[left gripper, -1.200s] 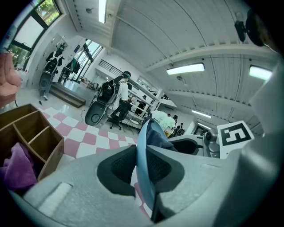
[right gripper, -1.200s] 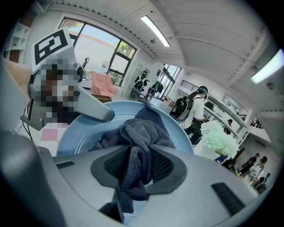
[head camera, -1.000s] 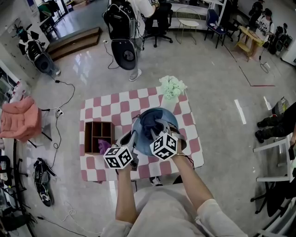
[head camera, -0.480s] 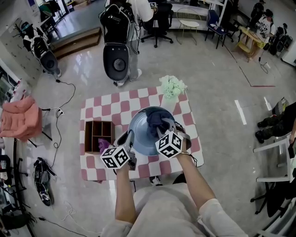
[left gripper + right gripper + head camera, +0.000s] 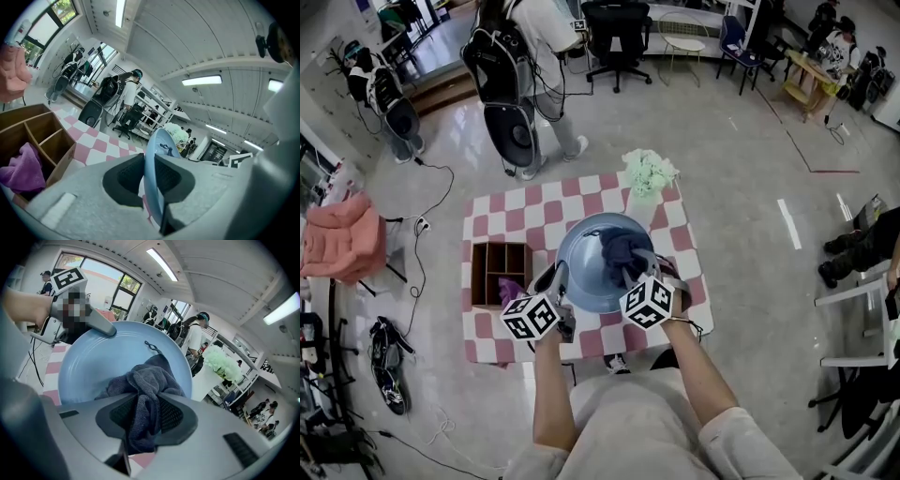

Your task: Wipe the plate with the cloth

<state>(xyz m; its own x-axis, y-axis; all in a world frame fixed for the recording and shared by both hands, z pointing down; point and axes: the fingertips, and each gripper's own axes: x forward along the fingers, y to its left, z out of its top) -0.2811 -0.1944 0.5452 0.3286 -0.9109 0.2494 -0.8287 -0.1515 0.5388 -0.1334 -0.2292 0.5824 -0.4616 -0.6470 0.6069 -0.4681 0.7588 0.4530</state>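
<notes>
Step in hand: wiping, by my reading; cloth lies against the plate's face, right of its middle.
Plate: light blue plate [image 5: 586,262] is over the middle of the table [image 5: 502,214], nearer the near edge, tipped up on its rim. Cannot tell whether its low edge touches the table.
Left gripper: left gripper [image 5: 150,176] is clamped on the plate's left rim; the rim runs edge-on between the pads.
Right gripper: right gripper [image 5: 143,416] is clenched on a bunched dark blue cloth [image 5: 145,380], which spills past the jaws onto the plate.
Risk 1: the plate hangs from one narrow pinch at the rim. A hard push with the cloth far from that pinch could swing it or slide it out, and it would drop on the table.
Risk 2: the cloth is wadded, so little of it meets the plate. Patches may get missed, above all the part under the left jaws.
Risk 3: drag on the plate could tug the cloth loose from the jaws.
Surroundings: wooden compartment box [image 5: 497,267] at the left edge, with a purple rag [image 5: 512,294] in a near compartment. Pale green flowers [image 5: 649,174] at the far edge, toward the right corner.
Obstruction: the box is just beside the left gripper and leaves little room leftward. The flowers are close beyond the plate's far rim.
Beyond table: person with backpack [image 5: 520,66] on the floor, well apart.
</notes>
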